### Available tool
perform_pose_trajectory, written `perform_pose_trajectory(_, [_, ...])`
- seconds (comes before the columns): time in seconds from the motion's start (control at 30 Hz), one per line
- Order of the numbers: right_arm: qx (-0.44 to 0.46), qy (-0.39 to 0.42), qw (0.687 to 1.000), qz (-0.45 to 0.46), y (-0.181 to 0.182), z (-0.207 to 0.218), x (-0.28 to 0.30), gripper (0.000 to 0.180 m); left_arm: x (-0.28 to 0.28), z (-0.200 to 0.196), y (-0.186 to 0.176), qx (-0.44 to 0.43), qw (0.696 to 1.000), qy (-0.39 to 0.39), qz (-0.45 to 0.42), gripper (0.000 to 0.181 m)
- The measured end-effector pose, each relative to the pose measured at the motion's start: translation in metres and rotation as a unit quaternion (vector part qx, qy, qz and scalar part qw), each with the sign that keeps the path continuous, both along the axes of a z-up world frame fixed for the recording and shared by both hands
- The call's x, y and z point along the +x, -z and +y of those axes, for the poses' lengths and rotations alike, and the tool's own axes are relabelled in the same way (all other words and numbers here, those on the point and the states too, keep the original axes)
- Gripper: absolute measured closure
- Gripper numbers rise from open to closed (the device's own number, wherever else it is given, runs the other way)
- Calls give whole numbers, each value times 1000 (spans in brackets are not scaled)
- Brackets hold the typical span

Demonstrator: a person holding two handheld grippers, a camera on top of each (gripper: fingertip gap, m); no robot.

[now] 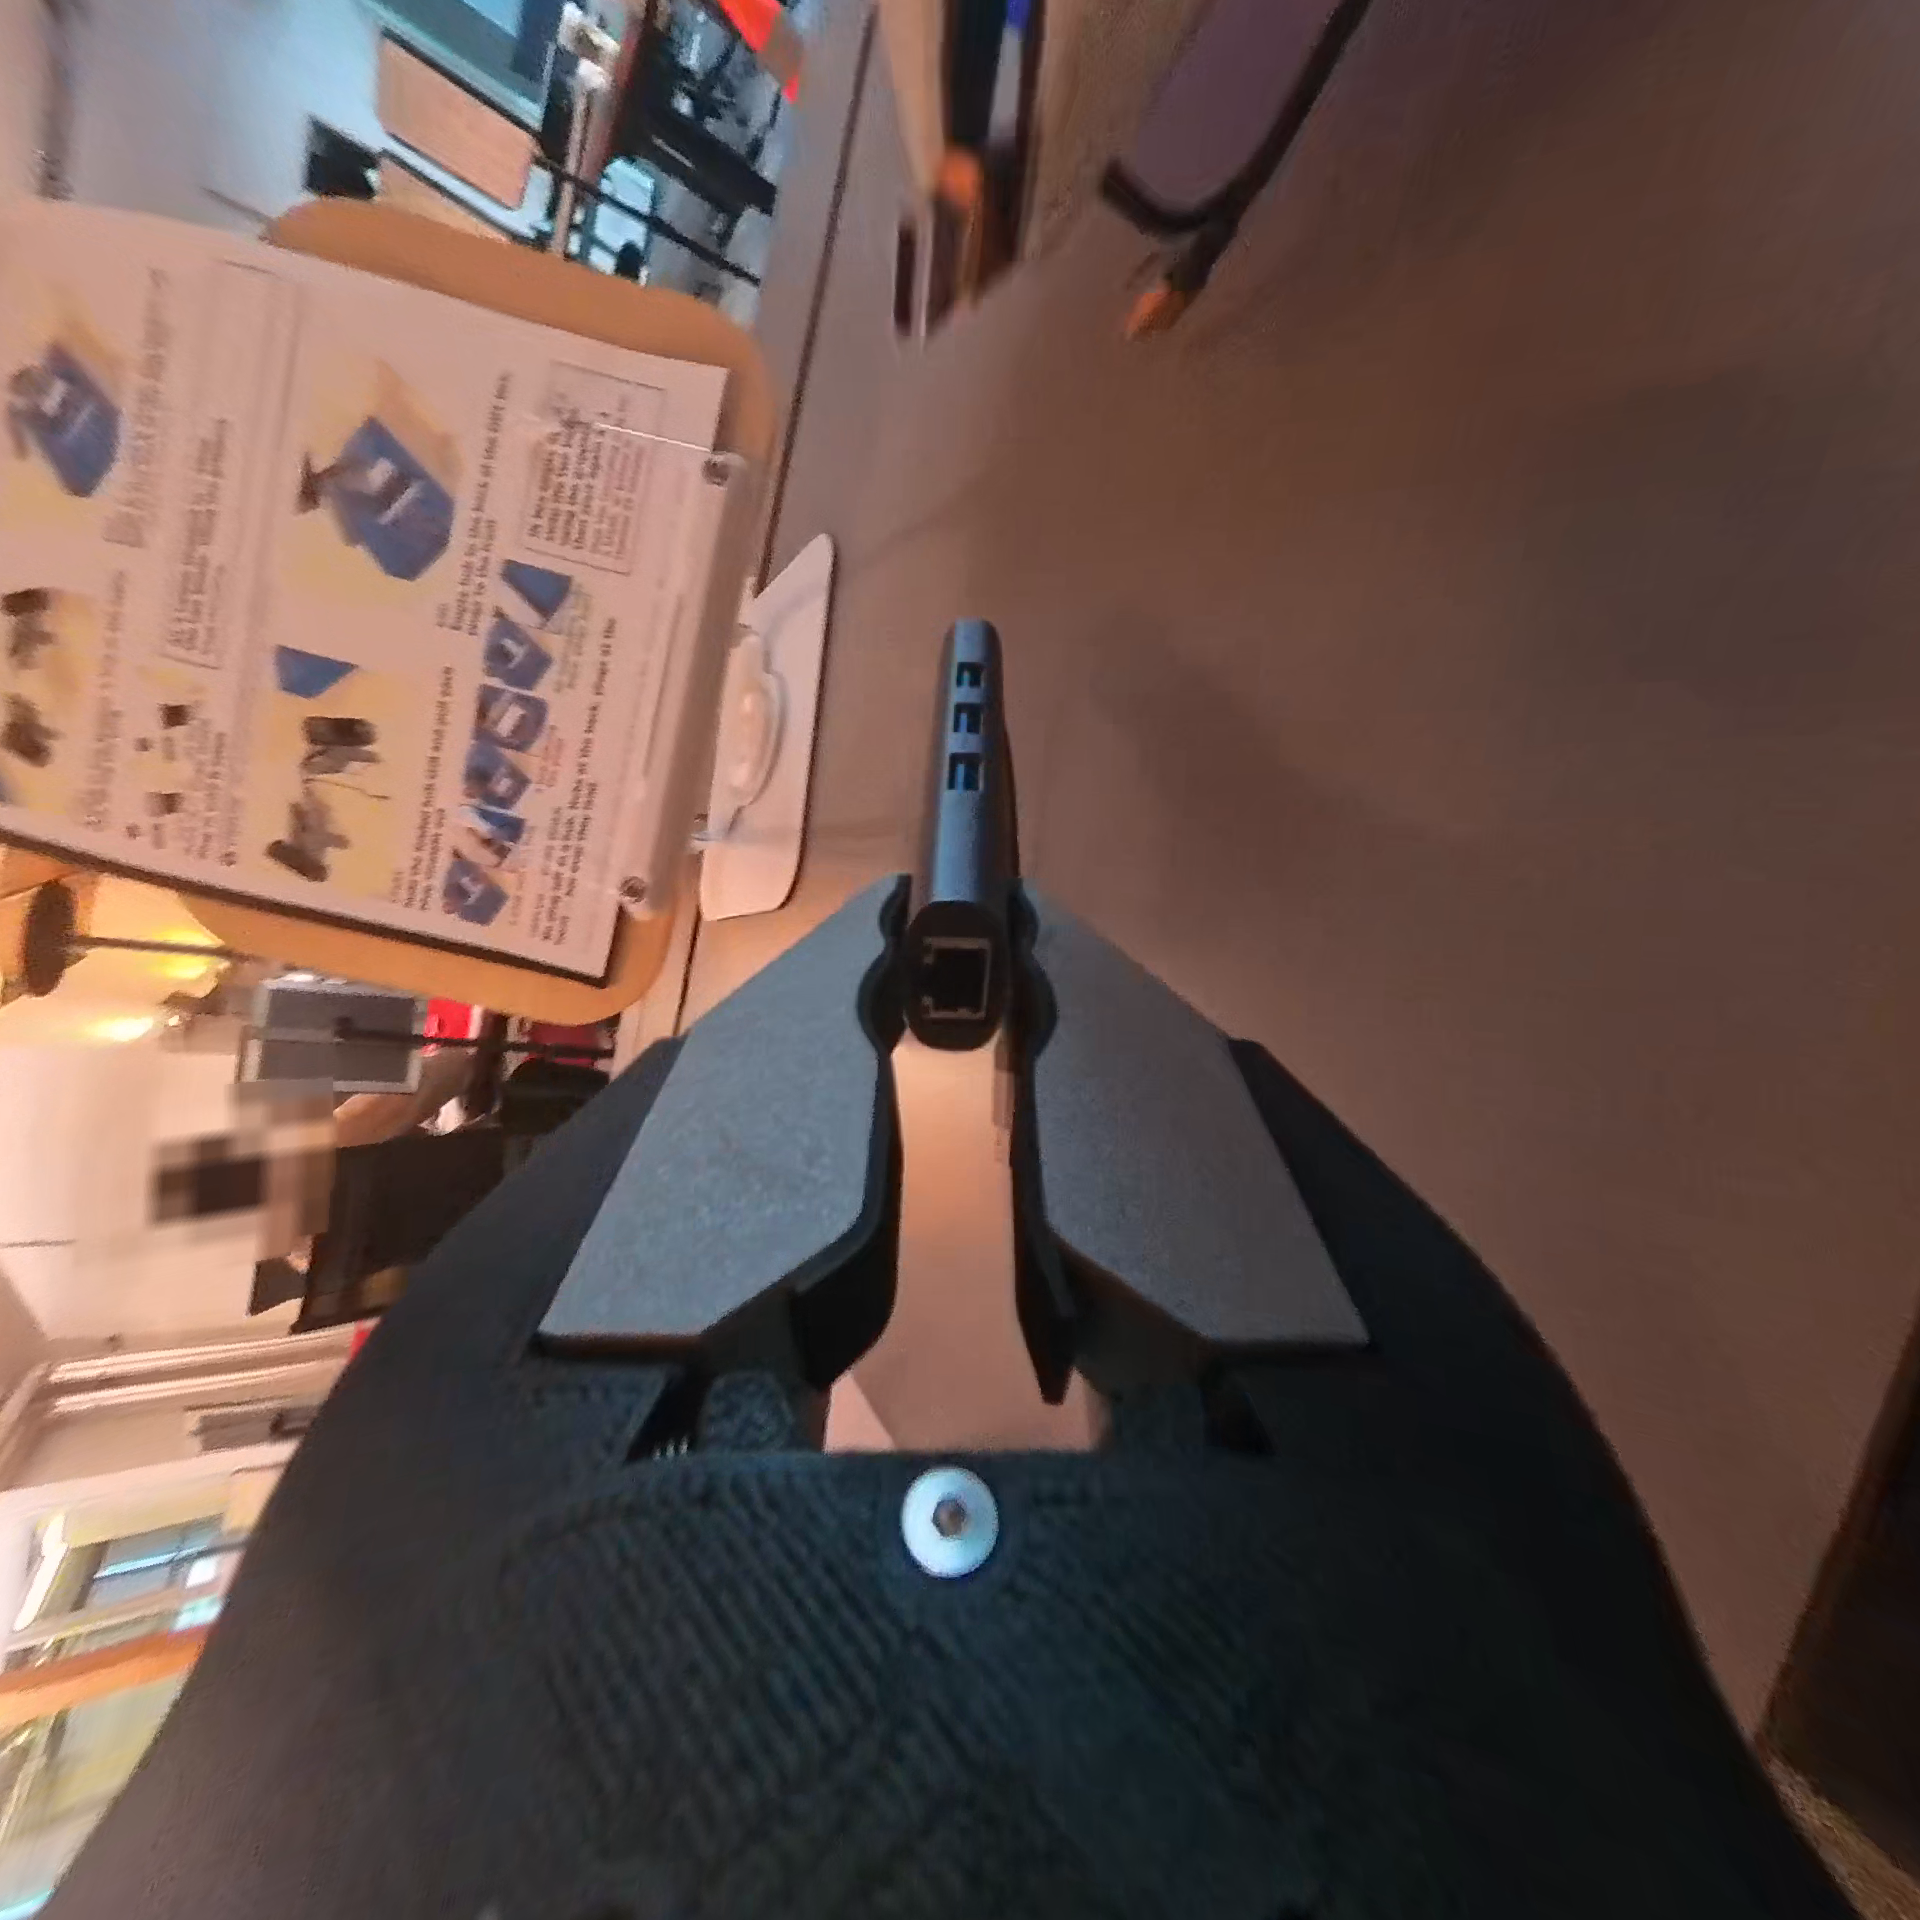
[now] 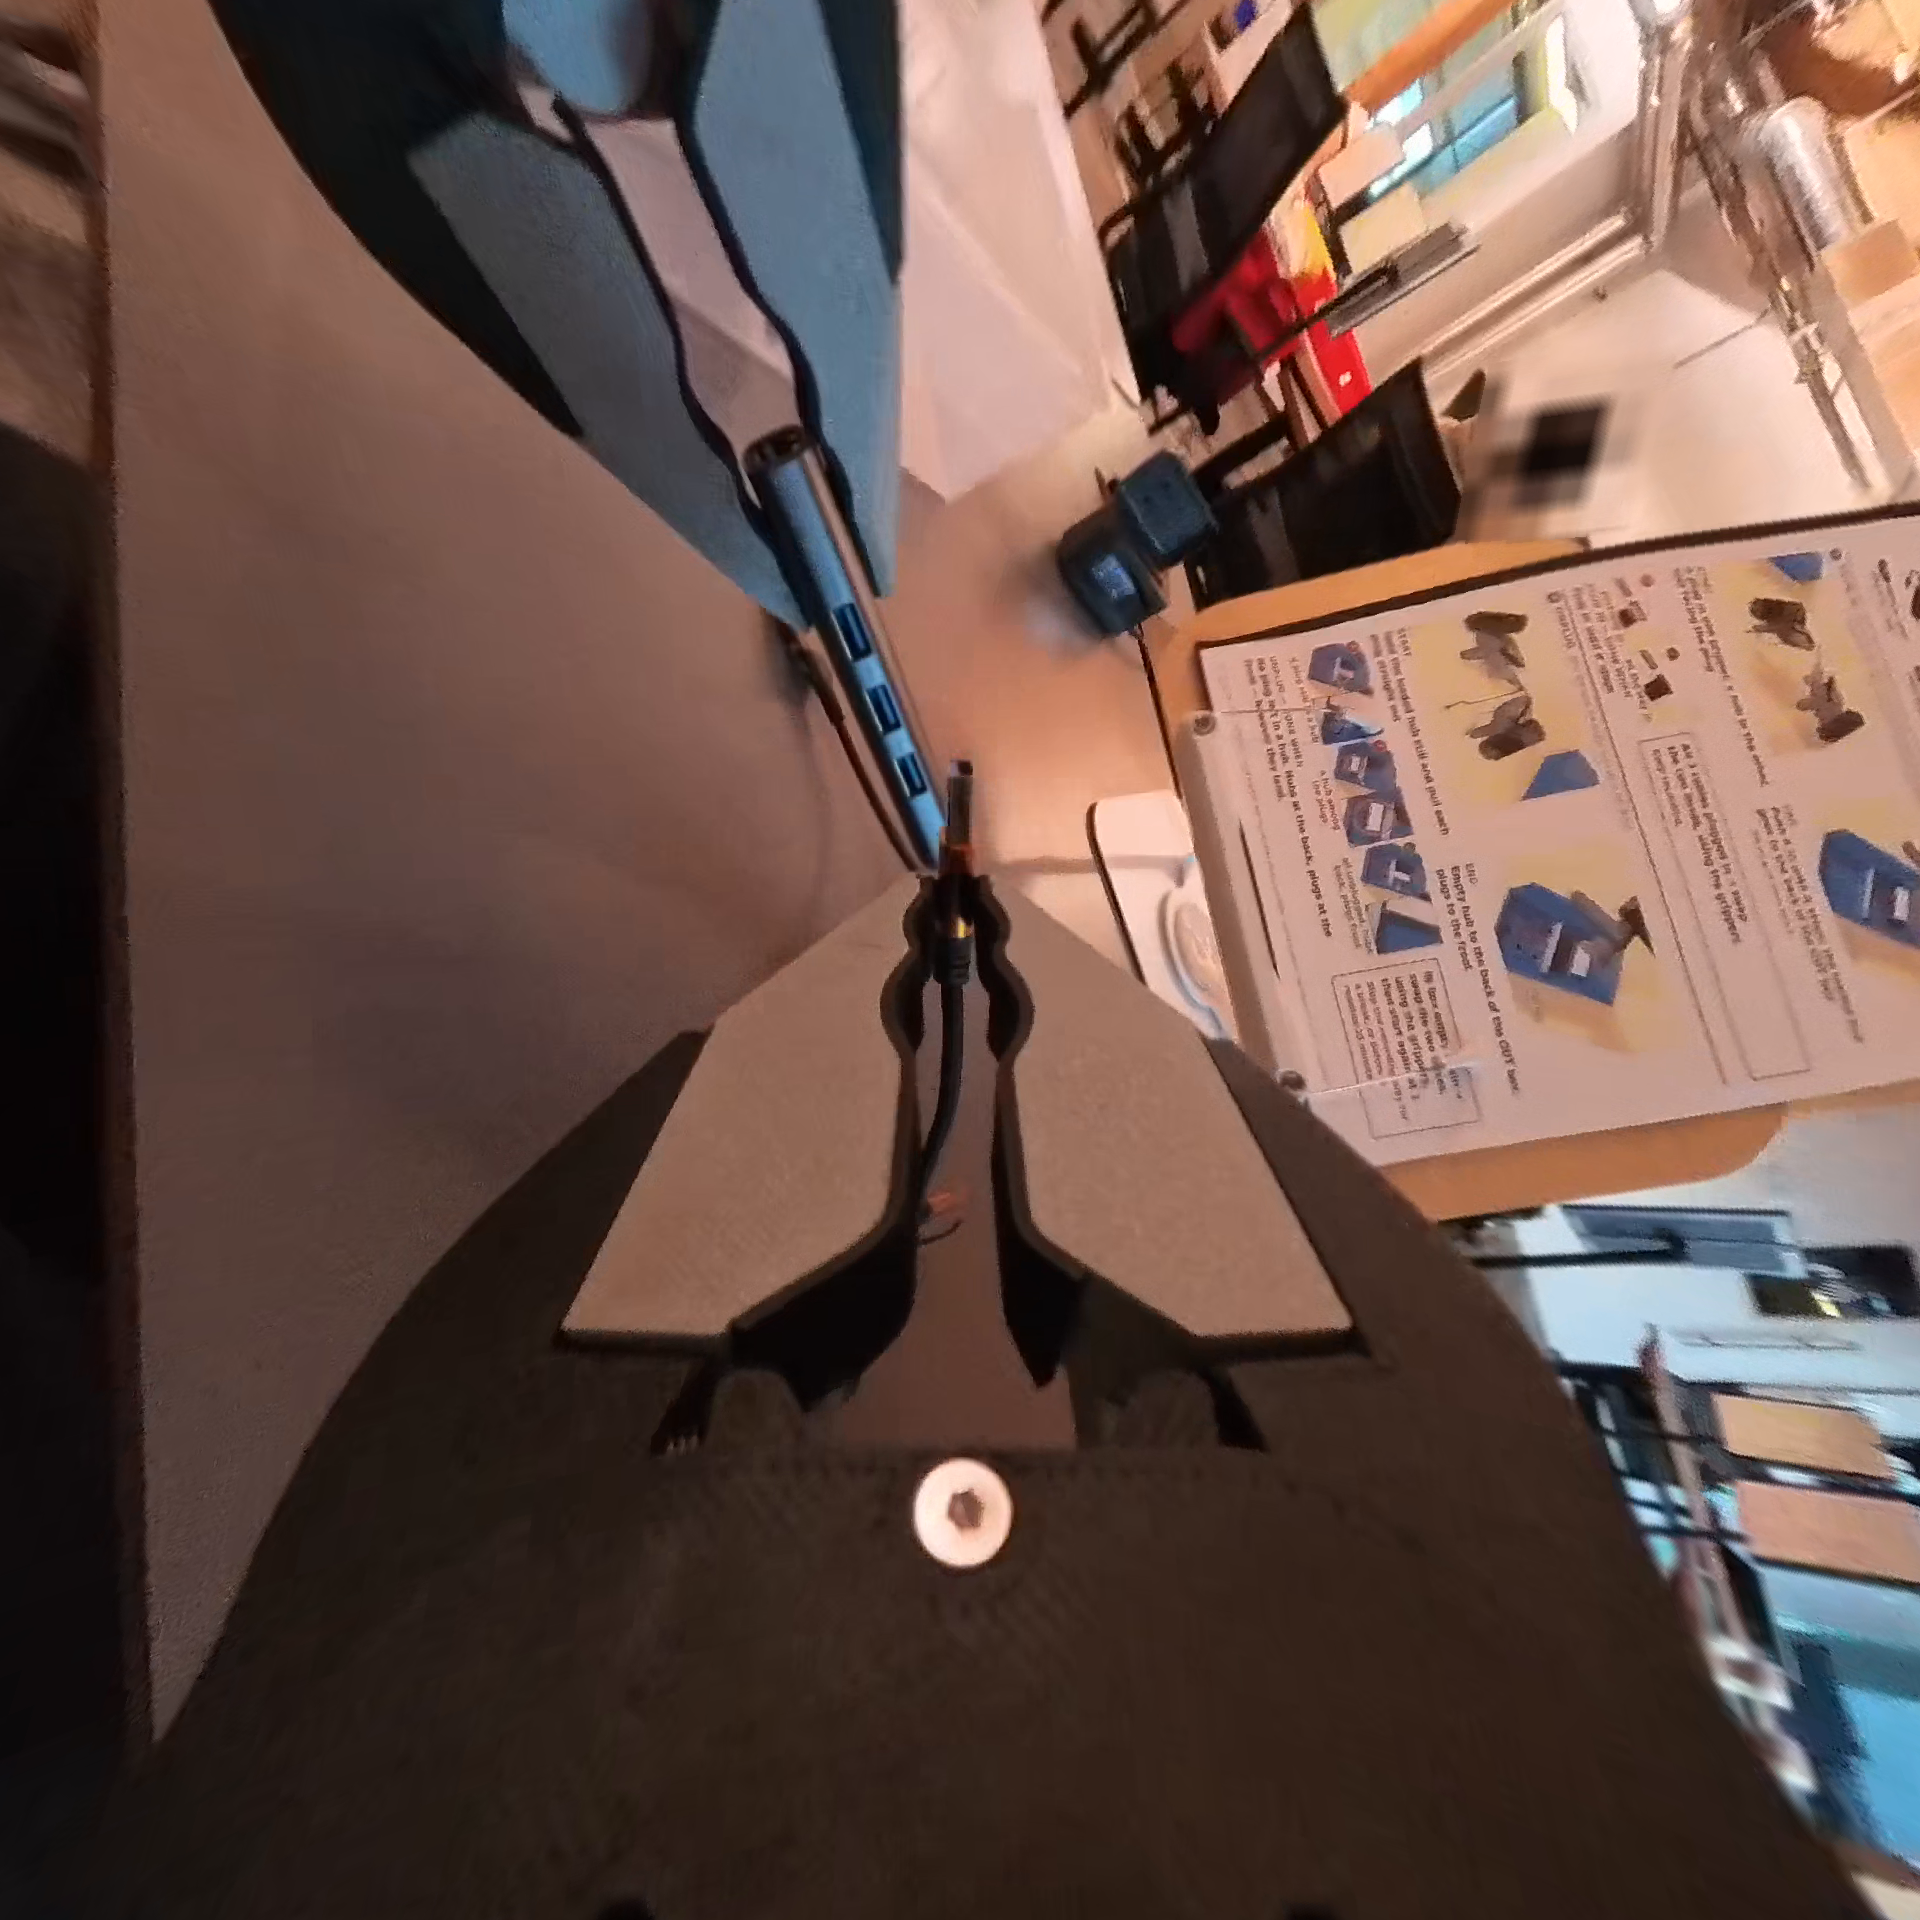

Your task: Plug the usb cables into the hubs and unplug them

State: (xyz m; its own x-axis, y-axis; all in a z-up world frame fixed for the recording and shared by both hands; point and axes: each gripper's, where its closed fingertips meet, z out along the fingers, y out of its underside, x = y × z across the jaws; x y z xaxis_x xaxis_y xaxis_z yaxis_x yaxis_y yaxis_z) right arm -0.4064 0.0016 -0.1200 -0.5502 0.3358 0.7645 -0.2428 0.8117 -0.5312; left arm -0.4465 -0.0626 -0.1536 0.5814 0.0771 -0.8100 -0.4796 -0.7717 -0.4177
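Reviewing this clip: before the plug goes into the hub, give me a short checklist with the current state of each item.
1. Left hand-held gripper clamped on the hub: ok.
2. Right hand-held gripper gripping the USB plug: ok.
3. Hub's three blue ports empty: ok.
4. Plug tip lined up with a port: cannot tell, it sits just beside the nearest one.
5. Plug seated: not ok, it is outside the hub.
6. Cable running free between the fingers: ok.
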Motion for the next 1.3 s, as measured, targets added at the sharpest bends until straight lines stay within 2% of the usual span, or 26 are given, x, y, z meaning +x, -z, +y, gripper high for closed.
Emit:
perform_pose_trajectory(0.17, [12,36,999,-7,17,-10,-16,176,28,17,-8,35,997,63,-35,167])
perform_pose_trajectory(0.27, [11,24,1000,-16,21,-11,-14,176,39,20,-23,69,994,84,-26,167])
perform_pose_trajectory(0.47, [-65,-4,997,-34,13,-28,-10,177,64,31,-53,158,975,155,-17,167])
perform_pose_trajectory(0.67, [-28,-19,999,-14,13,-23,-7,176,58,24,-40,119,977,176,7,167])
perform_pose_trajectory(0.83, [10,-62,998,-26,9,-17,17,176,83,12,-40,178,932,311,-53,168])
perform_pose_trajectory(1.03, [95,-60,993,-38,20,-16,32,176,85,4,-41,181,923,334,-62,167])
perform_pose_trajectory(1.2, [76,-94,983,-140,33,-28,51,176,86,6,-35,171,923,333,-86,167])
perform_pose_trajectory(1.3, [59,-75,978,-185,37,-23,45,176,77,12,-29,162,935,303,-88,167])
